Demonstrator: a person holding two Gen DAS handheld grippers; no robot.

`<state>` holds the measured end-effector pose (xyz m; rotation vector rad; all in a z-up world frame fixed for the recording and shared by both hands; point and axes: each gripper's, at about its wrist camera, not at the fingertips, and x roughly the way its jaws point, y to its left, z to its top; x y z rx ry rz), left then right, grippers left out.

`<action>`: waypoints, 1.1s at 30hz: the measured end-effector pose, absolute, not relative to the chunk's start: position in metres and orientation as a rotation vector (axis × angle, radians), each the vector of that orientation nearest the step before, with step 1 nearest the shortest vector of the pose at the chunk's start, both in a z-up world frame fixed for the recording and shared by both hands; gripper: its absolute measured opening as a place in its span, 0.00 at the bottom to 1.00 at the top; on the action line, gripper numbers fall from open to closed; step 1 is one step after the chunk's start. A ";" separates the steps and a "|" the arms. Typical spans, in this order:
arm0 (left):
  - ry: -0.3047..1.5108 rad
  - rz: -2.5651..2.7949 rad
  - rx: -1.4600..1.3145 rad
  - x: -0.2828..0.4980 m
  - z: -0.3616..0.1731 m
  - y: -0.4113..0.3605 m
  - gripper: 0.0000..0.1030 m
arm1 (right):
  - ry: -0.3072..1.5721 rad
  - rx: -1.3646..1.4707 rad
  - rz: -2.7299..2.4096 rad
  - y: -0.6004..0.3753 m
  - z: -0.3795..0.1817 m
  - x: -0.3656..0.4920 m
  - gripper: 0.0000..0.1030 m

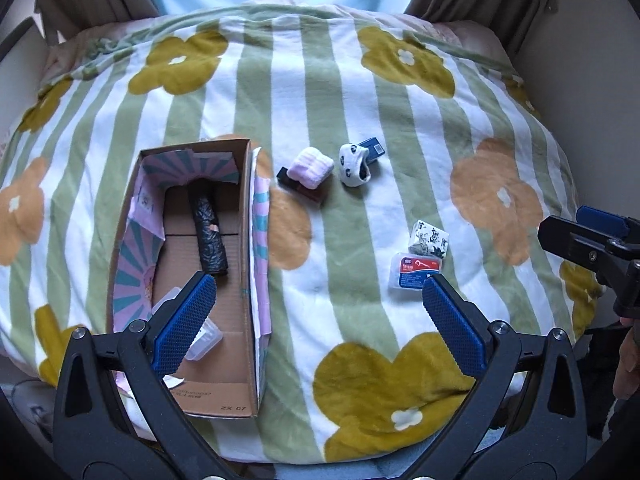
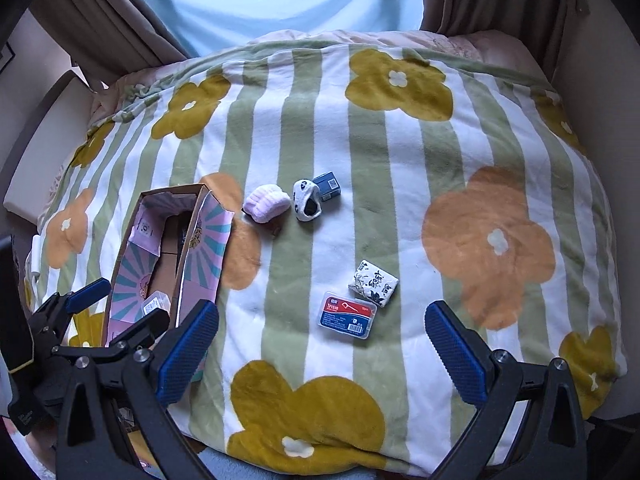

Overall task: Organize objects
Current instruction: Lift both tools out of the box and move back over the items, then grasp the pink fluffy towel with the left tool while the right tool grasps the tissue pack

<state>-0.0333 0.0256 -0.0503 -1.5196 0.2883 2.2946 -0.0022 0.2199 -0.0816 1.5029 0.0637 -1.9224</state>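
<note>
Bed by a curtained window, covered with a striped flower-print blanket (image 2: 360, 152); everything sits on it. Cardboard box (image 1: 248, 360) lies open on the left side, and already holds a black roll (image 1: 208, 236) lying along the bottom plus a clear plastic case (image 1: 206, 340) near the front end, partly hidden behind the left gripper's finger. Still out on the blanket: a pink folded cloth (image 2: 267, 203) resting on a dark flat thing just beside the box, a panda-print sock (image 2: 306, 201) touching a small blue box (image 2: 327, 186) behind it, and nearer the camera a floss pick case (image 2: 347, 315) with a red and blue label, touching a patterned tissue pack (image 2: 374, 282) at its far corner. So roughly two items look packed and five or so left, my estimate only; the dark thing under the cloth is too hidden to name. Left gripper (image 1: 320, 320) hangs over the box's front end and the blanket, jaws spread wide, nothing between them. Right gripper (image 2: 322, 350) hovers low over the blanket, jaws also spread wide and empty, with the floss pick case just ahead between the fingertips' line. Likely next pick is that case, since it is nearest the right gripper, then carry it across to the box. Case is flat on soft fabric, so a grasp may press it in or slip.
</note>
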 end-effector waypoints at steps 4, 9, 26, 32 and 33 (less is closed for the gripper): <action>0.313 2.276 -1.514 -0.042 -0.051 0.037 1.00 | 0.045 1.525 -1.937 0.227 -0.089 -0.007 1.00; 0.379 2.249 -1.519 -0.064 -0.057 0.051 1.00 | -0.004 1.576 -1.937 0.229 -0.105 -0.017 1.00; 0.802 1.929 -1.635 -0.197 -0.159 0.131 0.92 | -0.164 1.851 -1.873 0.196 -0.223 -0.070 1.00; 0.884 1.802 -1.752 -0.234 -0.214 0.146 0.85 | -0.151 1.963 -1.814 0.179 -0.273 -0.082 1.00; 0.894 1.786 -1.775 -0.239 -0.223 0.147 0.83 | -0.142 1.976 -1.803 0.178 -0.281 -0.083 1.00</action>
